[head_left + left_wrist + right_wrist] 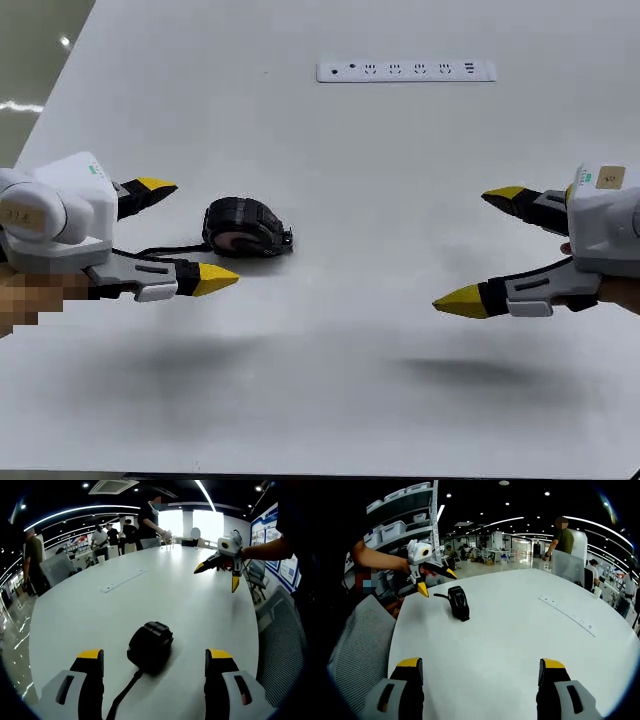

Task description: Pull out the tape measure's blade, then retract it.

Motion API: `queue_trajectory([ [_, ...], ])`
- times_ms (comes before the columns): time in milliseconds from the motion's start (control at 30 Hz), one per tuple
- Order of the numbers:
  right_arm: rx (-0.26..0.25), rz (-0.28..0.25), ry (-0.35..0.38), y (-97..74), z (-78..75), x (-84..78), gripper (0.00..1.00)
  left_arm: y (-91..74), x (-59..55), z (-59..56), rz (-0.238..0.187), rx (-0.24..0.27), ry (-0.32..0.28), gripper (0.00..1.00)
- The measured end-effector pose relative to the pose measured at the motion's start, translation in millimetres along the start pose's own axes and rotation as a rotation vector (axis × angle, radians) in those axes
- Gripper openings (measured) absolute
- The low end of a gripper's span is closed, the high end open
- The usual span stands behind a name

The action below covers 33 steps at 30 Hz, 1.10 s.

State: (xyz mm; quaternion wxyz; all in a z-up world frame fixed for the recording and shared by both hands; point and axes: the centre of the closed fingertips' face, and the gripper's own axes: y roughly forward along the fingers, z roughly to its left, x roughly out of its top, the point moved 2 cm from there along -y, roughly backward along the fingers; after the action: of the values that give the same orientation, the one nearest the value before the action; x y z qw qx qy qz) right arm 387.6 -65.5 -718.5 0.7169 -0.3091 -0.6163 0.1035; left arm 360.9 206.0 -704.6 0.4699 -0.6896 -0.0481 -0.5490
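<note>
On the white table [400, 330] of the head view: one tape measure [245, 228], black rounded case, pale round disc on the side facing the camera, a small tab at its right end, and a black cord [160, 249] trailing left from it. It lies left of centre, just ahead of the left gripper [190, 232], whose yellow-tipped jaws stand wide apart and hold nothing; the case sits near the gap between the tips and touches neither. The right gripper [480, 248], jaws likewise spread and empty, hovers well apart at the right side. A white power strip [405, 70] lies at the far edge. Left gripper view: the tape measure [150, 646] is a dark, ribbed lump resting between the two own jaws, clear of both, with the cord running back toward the bottom; the right gripper [217, 578] is beyond it, jaws parted. Right gripper view: the tape measure [458, 601] stands on its edge well ahead of the open own jaws, just beside the left gripper [438, 583], with bare table between it and the right jaws.
</note>
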Motion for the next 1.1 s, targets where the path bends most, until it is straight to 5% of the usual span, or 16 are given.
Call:
queue_trajectory([
  [533, 0.08, 0.018, -0.093, 24.3, -7.9, 13.4, 0.85, 8.4, 0.0, 19.3, 0.06, -0.072, 0.082, 0.69],
  [1100, 0.166, 0.032, -0.213, 59.4, -6.7, 26.3, 0.68, 19.5, -8.6, 20.4, 0.112, -0.142, 0.144, 0.58],
])
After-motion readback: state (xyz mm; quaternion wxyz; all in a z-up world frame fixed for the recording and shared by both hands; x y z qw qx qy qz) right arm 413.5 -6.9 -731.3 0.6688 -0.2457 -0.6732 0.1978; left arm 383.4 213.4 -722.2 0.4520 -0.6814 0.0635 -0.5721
